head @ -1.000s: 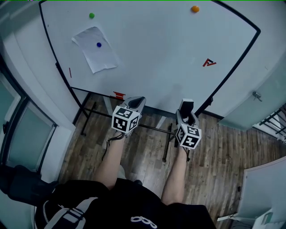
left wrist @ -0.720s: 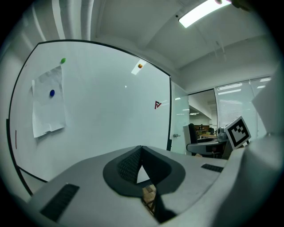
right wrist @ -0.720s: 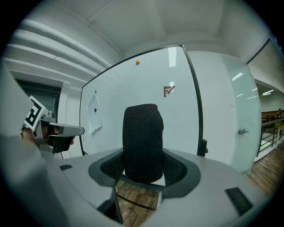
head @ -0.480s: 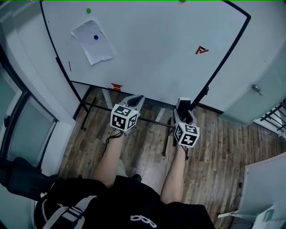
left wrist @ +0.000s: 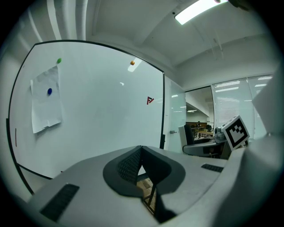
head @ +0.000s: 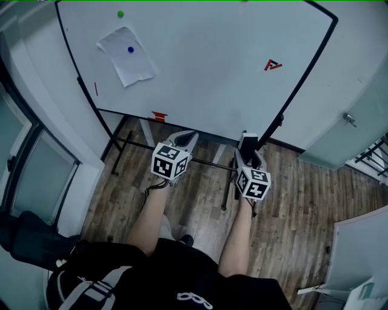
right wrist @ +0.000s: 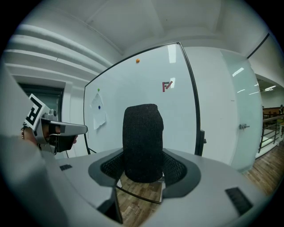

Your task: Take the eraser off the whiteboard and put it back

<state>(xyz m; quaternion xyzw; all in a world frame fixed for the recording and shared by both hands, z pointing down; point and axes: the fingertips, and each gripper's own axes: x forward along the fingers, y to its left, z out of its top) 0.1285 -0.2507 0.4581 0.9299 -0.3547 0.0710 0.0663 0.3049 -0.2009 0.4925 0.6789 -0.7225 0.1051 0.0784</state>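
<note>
The whiteboard (head: 206, 60) stands upright in front of me. My right gripper (head: 249, 148) is shut on the eraser (right wrist: 142, 142), a block whose black felt face stands upright between the jaws. The eraser (head: 249, 143) is held just short of the board's lower right edge, apart from it. To its left, my left gripper (head: 185, 138) is level with it and shut, its pads meeting with nothing between them (left wrist: 141, 153). Both grippers point at the board, slightly downward.
A paper sheet (head: 126, 56) hangs at the board's upper left under a blue magnet (head: 130, 49). There is a green magnet (head: 120, 13) above it and a red mark (head: 273, 65) at the right. The stand's bars (head: 206, 162) cross the wooden floor below. A glass door with a handle (head: 348, 119) is at the right.
The head view has tilted, so the orange magnet has left its top edge. Both grippers have drawn slightly back from the board's lower edge. The eraser stays in the right gripper.
</note>
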